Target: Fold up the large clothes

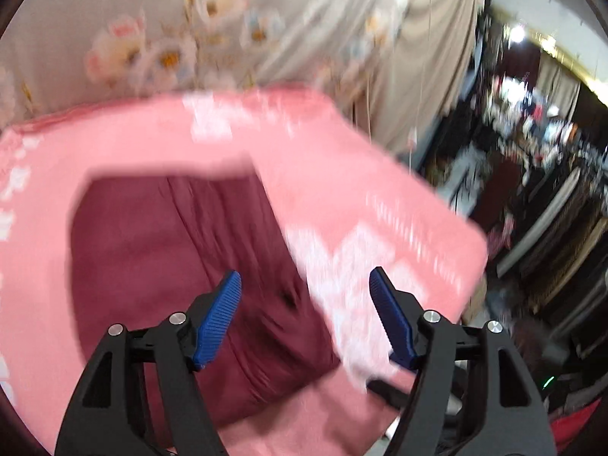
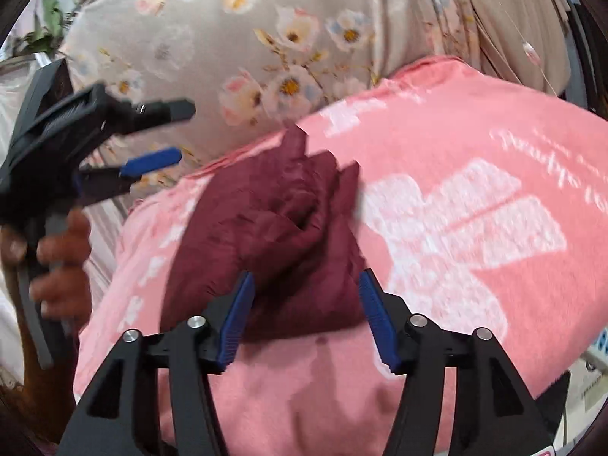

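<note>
Right tool (image 2: 306, 315): fingers apart, gripping nothing, maroon garment (image 2: 273, 235) bunched between and just ahead of the tips. Left tool (image 1: 306, 317): also spread wide and holding nothing, same garment lying flat under and ahead of it. I see it resting on the pink blanket (image 2: 456, 152) with white prints. Floral curtain (image 2: 266, 38) hangs beyond. Left view is motion-blurred.
</note>
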Demonstrator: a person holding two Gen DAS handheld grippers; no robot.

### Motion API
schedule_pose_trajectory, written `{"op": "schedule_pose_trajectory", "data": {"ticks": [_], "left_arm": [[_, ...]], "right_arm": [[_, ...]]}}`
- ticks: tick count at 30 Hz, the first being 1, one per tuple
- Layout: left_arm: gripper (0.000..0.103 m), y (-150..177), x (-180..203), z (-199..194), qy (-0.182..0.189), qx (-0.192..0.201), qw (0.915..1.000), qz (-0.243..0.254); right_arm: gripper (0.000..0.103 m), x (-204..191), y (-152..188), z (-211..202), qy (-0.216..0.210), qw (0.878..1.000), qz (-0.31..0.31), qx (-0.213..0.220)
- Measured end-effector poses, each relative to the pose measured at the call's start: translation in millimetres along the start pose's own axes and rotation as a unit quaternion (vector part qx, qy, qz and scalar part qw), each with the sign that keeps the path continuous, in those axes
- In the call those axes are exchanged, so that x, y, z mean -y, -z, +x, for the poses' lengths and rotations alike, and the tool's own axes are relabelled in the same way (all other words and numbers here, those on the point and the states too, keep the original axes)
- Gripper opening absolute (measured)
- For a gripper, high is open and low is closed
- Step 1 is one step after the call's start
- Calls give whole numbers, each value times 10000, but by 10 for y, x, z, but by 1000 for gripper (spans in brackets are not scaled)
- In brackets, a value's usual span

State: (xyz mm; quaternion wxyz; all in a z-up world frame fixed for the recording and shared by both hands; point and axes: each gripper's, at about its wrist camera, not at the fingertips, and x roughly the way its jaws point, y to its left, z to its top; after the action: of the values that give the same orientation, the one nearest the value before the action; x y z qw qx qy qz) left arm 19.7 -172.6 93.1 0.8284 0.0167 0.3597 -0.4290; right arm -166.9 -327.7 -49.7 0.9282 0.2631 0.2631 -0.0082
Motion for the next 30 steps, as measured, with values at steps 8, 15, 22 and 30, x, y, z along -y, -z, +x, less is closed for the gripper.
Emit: {"op": "schedule_pose_trajectory", "data": {"ticks": [8,15,22,30], "left_arm": [[68,-619,-253,400,-955,-136,9953,105],[64,-570,-226,970,-1261,-700,9890,325],[63,-544,-237,1387,-1481,-960,9833,448],[61,-542,-311,1596,-1669,-1108,9784,512]], "right_arm": [[62,-234,-276,259,-219,9990,-349,157],[60,-101,-366,533,-421,9991,-2,-50],[44,-99,-389,714,-444,9987,-84,-252],[11,-83,-337,701,-437,9986,-48,-296]]}}
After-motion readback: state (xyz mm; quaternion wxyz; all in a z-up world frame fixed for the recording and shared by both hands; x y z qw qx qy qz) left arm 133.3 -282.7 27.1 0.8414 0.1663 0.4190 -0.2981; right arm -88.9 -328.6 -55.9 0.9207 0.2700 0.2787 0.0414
